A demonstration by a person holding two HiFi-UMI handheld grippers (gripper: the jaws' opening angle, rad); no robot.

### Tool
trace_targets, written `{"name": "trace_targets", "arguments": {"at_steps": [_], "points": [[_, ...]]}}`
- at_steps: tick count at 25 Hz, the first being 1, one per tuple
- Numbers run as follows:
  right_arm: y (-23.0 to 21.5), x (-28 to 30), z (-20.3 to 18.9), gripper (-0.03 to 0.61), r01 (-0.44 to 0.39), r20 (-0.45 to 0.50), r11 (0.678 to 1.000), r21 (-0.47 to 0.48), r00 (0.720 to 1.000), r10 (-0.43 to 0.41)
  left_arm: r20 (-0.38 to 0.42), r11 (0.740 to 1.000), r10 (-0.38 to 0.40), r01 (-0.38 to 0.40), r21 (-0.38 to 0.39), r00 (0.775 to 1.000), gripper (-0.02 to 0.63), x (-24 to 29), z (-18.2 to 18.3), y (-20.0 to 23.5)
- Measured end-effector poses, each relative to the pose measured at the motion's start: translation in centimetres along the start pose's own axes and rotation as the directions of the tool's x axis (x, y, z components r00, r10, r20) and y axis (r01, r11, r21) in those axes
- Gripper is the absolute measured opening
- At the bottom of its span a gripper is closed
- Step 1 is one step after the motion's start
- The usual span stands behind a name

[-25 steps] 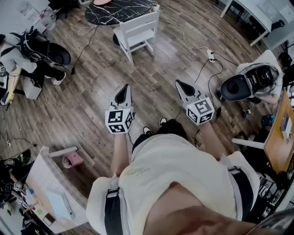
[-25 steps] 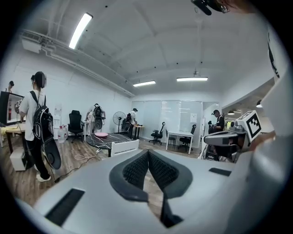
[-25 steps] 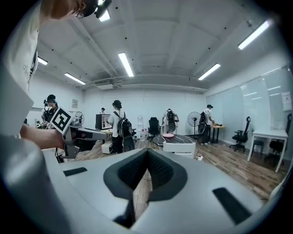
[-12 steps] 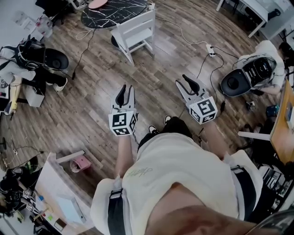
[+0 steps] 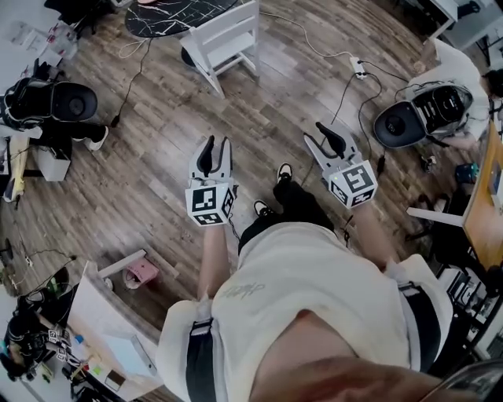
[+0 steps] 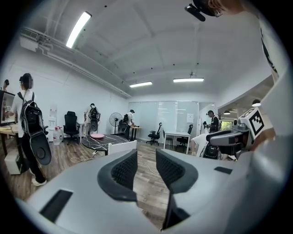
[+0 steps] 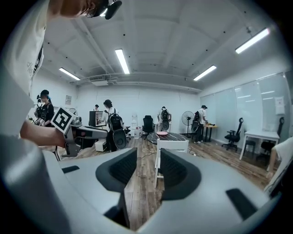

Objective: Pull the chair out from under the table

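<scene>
Fingers (image 6: pixel 120 171) just opened on left gripper (image 5: pixel 218 144) and right gripper (image 5: pixel 316 133), both empty; approach step, white chair (image 5: pixel 228 39) at black marble table (image 5: pixel 165 17) well ahead; next close in, grasp backrest.

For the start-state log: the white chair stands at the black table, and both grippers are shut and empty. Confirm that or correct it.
Not shut: the left gripper and the right gripper are open. Their jaws have just been opening, with nothing between them, as each gripper view shows. The white chair does stand at the black table, and both grippers are empty.
</scene>
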State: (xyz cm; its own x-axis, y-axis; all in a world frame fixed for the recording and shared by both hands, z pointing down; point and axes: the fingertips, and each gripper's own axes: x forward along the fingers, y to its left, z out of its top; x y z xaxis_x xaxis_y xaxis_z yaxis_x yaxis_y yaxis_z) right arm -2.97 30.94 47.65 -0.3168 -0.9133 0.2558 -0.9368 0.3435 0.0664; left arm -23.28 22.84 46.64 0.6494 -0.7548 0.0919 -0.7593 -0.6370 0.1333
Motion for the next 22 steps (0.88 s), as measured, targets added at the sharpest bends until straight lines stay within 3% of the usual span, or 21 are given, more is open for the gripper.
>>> {"name": "trace_targets", "arguments": {"at_steps": [8,14,22], "points": [[-4.0,3.2,-1.1,0.155,-0.013,-0.032,1.000,0.027,0.999,0.014,-0.044,1.000,-0.004,0.005,0.016,0.999,0.150,6.0,-0.4,0.4],[-9.5,7.2,0.6,0.155,0.019,0.006,0.999,0.040,1.000,-0.019,-0.066,0.997,-0.041,0.045,0.061,0.997,0.157,12.6,1.5,0.6],[-15.8,12.3,0.9,0.155,-0.012,0.035,0.998,0.063,0.999,0.010,-0.093,0.995,-0.037,0.046,0.091,0.995,0.156,20.6,2.4,1.3]]}}
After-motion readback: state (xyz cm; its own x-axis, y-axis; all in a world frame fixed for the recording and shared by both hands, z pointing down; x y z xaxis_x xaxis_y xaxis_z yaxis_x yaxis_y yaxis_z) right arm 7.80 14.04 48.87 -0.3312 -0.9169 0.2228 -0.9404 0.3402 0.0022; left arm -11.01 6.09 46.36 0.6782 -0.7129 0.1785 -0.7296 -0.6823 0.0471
